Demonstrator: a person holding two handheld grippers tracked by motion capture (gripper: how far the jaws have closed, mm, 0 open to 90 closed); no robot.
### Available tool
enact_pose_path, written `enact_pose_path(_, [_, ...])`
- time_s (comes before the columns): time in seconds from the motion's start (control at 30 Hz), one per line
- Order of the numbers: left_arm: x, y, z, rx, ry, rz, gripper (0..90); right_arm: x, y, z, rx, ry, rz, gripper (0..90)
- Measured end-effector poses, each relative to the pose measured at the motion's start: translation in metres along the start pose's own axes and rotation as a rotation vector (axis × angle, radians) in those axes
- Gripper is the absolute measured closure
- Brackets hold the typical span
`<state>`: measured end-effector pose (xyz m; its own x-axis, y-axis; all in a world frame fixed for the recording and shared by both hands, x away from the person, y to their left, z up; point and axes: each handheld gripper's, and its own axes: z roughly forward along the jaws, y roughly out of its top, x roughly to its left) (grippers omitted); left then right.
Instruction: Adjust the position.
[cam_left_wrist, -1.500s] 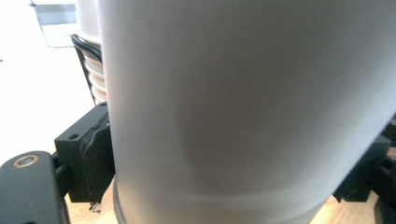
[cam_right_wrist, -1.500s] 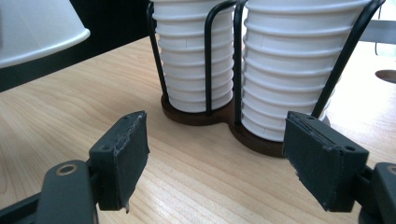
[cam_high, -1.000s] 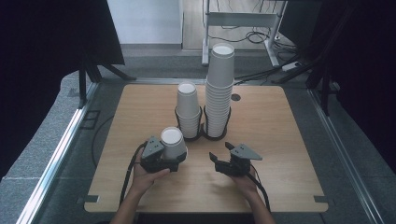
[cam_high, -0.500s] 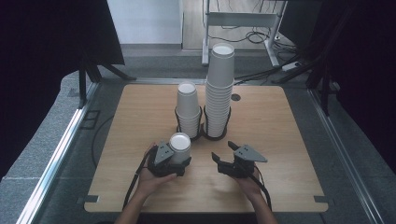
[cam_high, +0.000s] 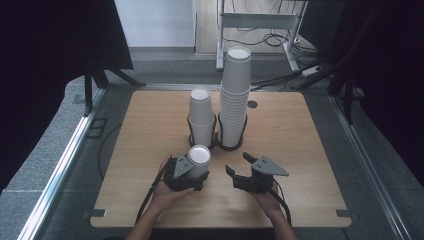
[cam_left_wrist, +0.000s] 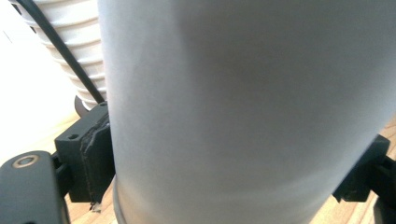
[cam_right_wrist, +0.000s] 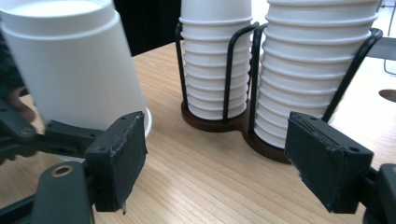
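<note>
White paper cup (cam_high: 199, 160), upside down, in left hand-held gripper (cam_high: 186, 172)

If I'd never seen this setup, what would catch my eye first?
Probably the two stacks of white cups at mid-table, upside down in a black wire rack: a tall stack on the right and a short stack beside it. Nearer the person, the left hand-held gripper clamps a single cup, also upside down, while the right hand-held gripper, its jaws just opening, holds nothing.
</note>
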<state>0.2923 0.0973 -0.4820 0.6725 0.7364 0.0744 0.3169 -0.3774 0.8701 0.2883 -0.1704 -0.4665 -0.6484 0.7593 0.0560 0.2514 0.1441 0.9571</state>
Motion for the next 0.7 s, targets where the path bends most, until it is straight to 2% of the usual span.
enact_pose_path(0.17, [-0.005, 0.002, 0.005, 0.02, 0.019, 0.038, 12.5, 0.002, 0.003, -0.001, -0.009, 0.032, 0.014, 19.3])
enact_pose_path(0.33, [-0.014, 0.004, 0.011, 0.039, 0.013, 0.073, 12.5, 0.006, 0.004, -0.001, -0.02, 0.081, 0.016, 16.8])
enact_pose_path(0.53, [-0.022, 0.006, 0.018, 0.058, -0.01, 0.094, 12.5, 0.012, 0.006, 0.003, -0.027, 0.134, 0.031, 15.5])
enact_pose_path(0.6, [-0.024, 0.006, 0.02, 0.056, -0.031, 0.078, 12.5, 0.014, 0.006, 0.004, -0.026, 0.147, 0.026, 14.4])
enact_pose_path(0.7, [-0.026, 0.006, 0.021, 0.07, -0.033, 0.097, 12.5, 0.017, 0.006, 0.004, -0.029, 0.169, 0.029, 14.3])
